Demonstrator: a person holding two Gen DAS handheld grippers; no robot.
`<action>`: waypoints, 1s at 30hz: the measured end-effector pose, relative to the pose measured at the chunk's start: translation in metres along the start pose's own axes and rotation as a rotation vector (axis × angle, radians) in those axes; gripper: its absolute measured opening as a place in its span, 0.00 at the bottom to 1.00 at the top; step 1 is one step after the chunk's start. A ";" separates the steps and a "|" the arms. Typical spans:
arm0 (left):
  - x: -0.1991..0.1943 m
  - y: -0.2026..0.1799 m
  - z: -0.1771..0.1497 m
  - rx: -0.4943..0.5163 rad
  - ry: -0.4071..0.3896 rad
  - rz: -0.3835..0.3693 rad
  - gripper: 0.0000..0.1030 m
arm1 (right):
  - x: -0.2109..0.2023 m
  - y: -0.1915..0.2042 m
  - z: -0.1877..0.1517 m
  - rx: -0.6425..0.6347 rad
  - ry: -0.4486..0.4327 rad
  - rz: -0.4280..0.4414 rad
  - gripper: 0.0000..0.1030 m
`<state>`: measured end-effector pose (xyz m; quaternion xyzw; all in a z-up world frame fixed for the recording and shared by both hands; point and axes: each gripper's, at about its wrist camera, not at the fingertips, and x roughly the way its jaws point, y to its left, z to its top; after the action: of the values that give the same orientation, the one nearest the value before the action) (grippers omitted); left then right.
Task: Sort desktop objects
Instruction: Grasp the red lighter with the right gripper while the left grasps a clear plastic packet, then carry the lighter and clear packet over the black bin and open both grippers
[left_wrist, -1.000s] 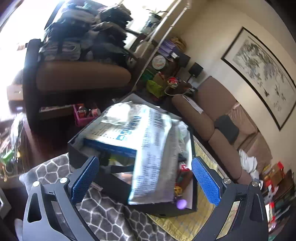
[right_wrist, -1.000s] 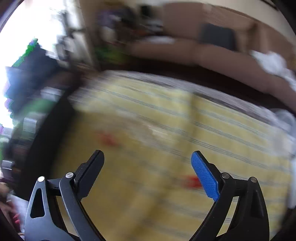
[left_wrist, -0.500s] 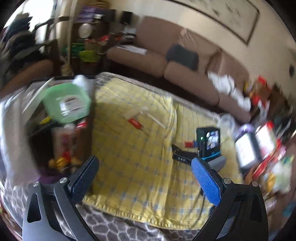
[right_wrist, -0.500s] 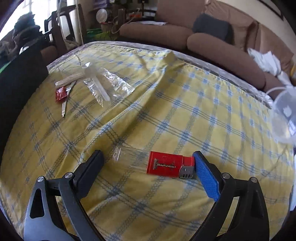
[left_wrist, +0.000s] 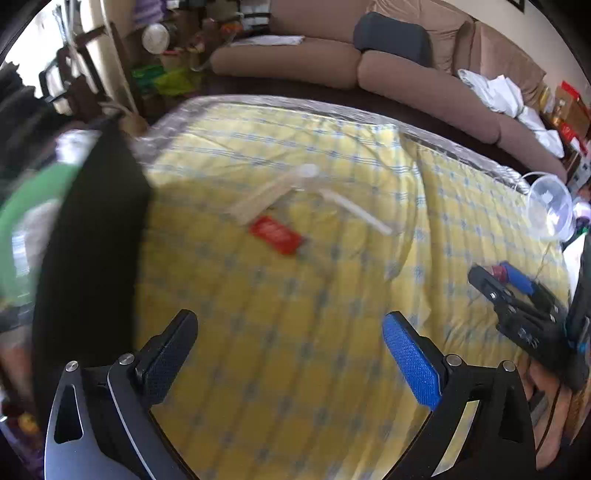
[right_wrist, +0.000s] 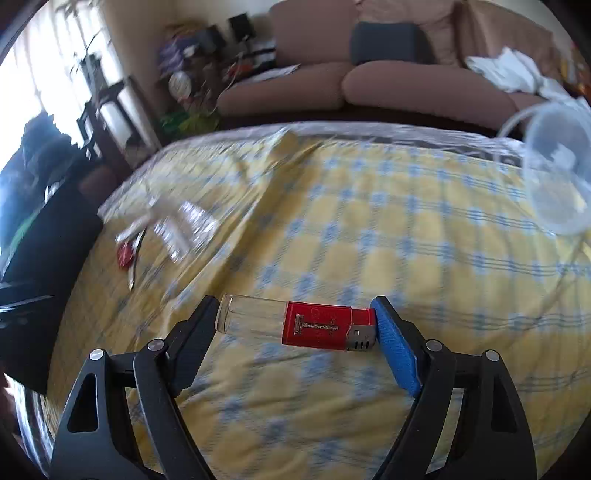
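A red and clear lighter (right_wrist: 299, 326) lies crosswise between the fingertips of my right gripper (right_wrist: 295, 325), which has closed onto its two ends just above the yellow checked cloth (right_wrist: 369, 240). My left gripper (left_wrist: 290, 345) is open and empty above the same cloth (left_wrist: 295, 295). Ahead of it lie a small red packet (left_wrist: 275, 232), a pale stick (left_wrist: 262, 197) and a white straw-like piece (left_wrist: 354, 211). The right gripper shows at the right edge of the left wrist view (left_wrist: 524, 302). The red packet also shows in the right wrist view (right_wrist: 125, 255).
A black storage box (left_wrist: 92, 236) with a green tape roll (left_wrist: 33, 206) stands at the table's left. A clear plastic cup (left_wrist: 552, 206) lies at the far right; it also shows in the right wrist view (right_wrist: 557, 166). A brown sofa (left_wrist: 388, 62) runs behind the table.
My right gripper has come down and closed around the lighter. My left gripper has swung from the black box to over the yellow cloth, still open.
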<state>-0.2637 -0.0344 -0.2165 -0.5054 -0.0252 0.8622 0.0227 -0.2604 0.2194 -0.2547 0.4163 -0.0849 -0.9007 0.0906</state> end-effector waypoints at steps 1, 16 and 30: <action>0.007 -0.001 0.004 -0.023 0.009 -0.051 0.99 | 0.000 -0.006 0.000 0.019 -0.007 -0.003 0.79; 0.111 -0.045 0.090 -0.371 0.085 0.116 0.99 | 0.006 -0.029 0.001 0.120 -0.025 0.055 0.79; -0.009 -0.031 0.050 -0.097 -0.087 0.016 0.06 | 0.005 -0.038 0.000 0.163 -0.034 0.095 0.79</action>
<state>-0.3022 -0.0047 -0.1825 -0.4683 -0.0637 0.8812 -0.0097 -0.2671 0.2548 -0.2672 0.4026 -0.1793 -0.8923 0.0975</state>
